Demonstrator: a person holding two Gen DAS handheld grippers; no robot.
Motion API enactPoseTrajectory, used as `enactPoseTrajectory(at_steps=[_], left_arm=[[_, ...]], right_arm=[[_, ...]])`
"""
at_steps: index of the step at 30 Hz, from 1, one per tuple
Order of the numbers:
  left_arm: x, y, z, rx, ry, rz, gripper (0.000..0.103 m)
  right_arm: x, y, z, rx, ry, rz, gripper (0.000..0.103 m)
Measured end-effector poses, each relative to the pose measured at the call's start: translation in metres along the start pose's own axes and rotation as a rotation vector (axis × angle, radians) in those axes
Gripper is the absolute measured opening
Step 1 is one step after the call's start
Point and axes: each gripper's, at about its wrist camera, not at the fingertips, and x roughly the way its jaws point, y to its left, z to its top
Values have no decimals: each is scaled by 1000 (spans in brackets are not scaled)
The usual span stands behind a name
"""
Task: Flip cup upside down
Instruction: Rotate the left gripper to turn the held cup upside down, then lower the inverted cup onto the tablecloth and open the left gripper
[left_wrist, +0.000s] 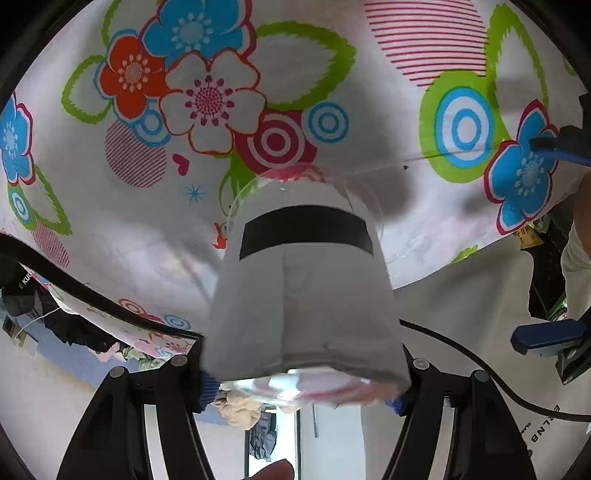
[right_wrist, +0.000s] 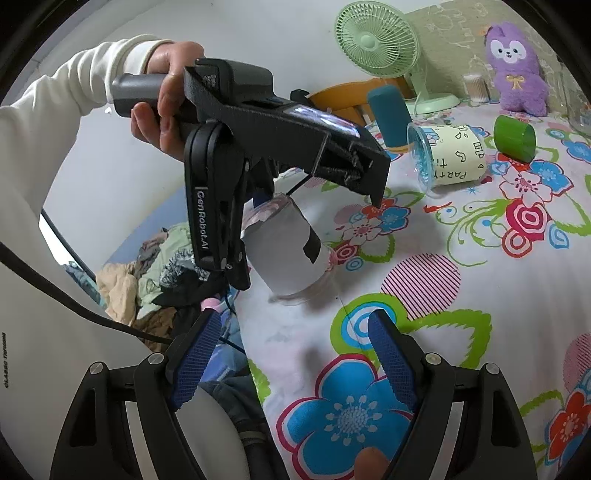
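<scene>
A clear plastic cup with a white paper sleeve and a black band (left_wrist: 303, 291) fills the middle of the left wrist view. My left gripper (left_wrist: 301, 391) is shut on it near its base. In the right wrist view the same cup (right_wrist: 288, 251) is tilted, rim pointing down towards the flowered cloth (right_wrist: 461, 295). I cannot tell if the rim touches the cloth. The left gripper (right_wrist: 258, 206) holds it from above. My right gripper (right_wrist: 295, 354) is open and empty, low over the cloth near the table's edge, just short of the cup.
A clear cup with a "PARTY" sleeve (right_wrist: 447, 155) lies on its side at the back. A green cup (right_wrist: 515, 137) lies beside it, and a teal cup (right_wrist: 389, 116) stands behind. A green fan (right_wrist: 376, 40) and a purple plush toy (right_wrist: 515, 68) stand at the far edge.
</scene>
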Motion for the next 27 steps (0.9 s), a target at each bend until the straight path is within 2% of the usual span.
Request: enactPoseTrajectory(at_steps=[7, 13, 17, 22, 27], left_arm=[[-20, -7, 1, -7, -67, -2, 86], [-43, -7, -11, -55, -187, -32, 96], [-54, -1, -23, -87, -265, -46, 98], [-54, 10, -35, -127, -362, -62, 98], [-57, 13, -50, -150, -445, -81, 98]], right_arm=[[0, -1, 9, 25, -15, -57, 84], [-1, -7, 17, 100, -22, -178, 84], [3, -11, 22, 155, 2, -264, 84], [8, -10, 24, 179, 4, -250, 84], [9, 8, 32, 131, -3, -280, 84]])
